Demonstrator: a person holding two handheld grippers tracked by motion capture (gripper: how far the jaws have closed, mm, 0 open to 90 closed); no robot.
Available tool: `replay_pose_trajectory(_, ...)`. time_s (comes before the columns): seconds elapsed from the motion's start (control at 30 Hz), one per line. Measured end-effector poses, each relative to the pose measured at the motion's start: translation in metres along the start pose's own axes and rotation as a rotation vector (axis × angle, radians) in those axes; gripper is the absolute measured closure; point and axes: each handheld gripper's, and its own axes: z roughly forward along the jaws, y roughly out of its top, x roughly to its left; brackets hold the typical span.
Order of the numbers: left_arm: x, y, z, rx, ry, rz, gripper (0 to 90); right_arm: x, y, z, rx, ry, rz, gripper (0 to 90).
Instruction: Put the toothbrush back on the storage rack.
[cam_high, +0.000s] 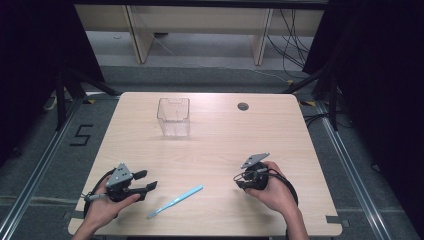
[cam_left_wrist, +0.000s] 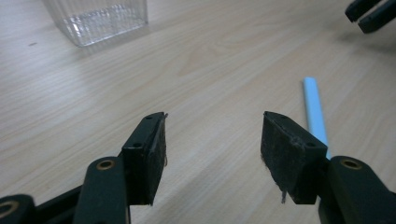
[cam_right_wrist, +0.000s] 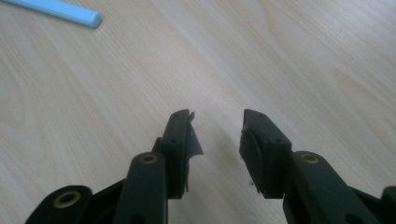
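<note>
Light-blue toothbrush (cam_high: 175, 200) lies flat on the table (cam_high: 215, 150), between both hands, nearer the left gripper (cam_high: 145, 181) (jaws wide, empty). Right gripper (cam_high: 239, 181) part open, empty. Clear cup (cam_high: 173, 116) stands well apart. Best approach: come low and straddle the handle squarely before closing.

- Worktop (cam_high: 220, 150): pale wood-grain board with rounded corners; a small round grey grommet (cam_high: 243, 106) sits near its far edge.
- Clear ribbed plastic container (cam_high: 173, 116): stands upright on the far left part of the board.
- Light-blue toothbrush (cam_high: 175, 201): lies flat near the front edge, diagonally, well apart from the container.
</note>
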Motion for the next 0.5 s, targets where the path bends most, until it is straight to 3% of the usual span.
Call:
replay_pose_trajectory(0.03,0.000,0.000,0.000,0.000,0.000,0.000,40.2,-0.001,0.000,0.000,-0.001,0.001,-0.008,62.8)
replay_pose_trajectory(0.07,-0.003,0.006,0.001,0.048,-0.011,0.023,40.2,-0.001,0.000,-0.001,0.002,0.005,-0.008,62.6)
replay_pose_trajectory(0.13,-0.006,0.013,0.002,0.080,-0.030,0.050,40.5,0.000,0.000,-0.002,0.003,-0.006,-0.009,62.6)
replay_pose_trajectory(0.2,-0.008,0.018,0.002,0.126,-0.053,0.103,41.9,0.000,-0.001,-0.001,0.010,0.006,0.021,62.5)
replay_pose_trajectory(0.27,-0.011,0.023,0.004,0.166,-0.054,0.133,42.8,-0.001,-0.001,-0.002,0.011,0.012,-0.002,62.5)
replay_pose_trajectory(0.47,-0.019,0.036,0.011,0.309,-0.076,0.137,43.1,0.002,-0.001,-0.005,0.032,0.009,0.024,62.8)
replay_pose_trajectory(0.5,-0.019,0.036,0.011,0.309,-0.076,0.137,43.1,0.002,-0.001,-0.005,0.024,0.005,0.014,62.7)
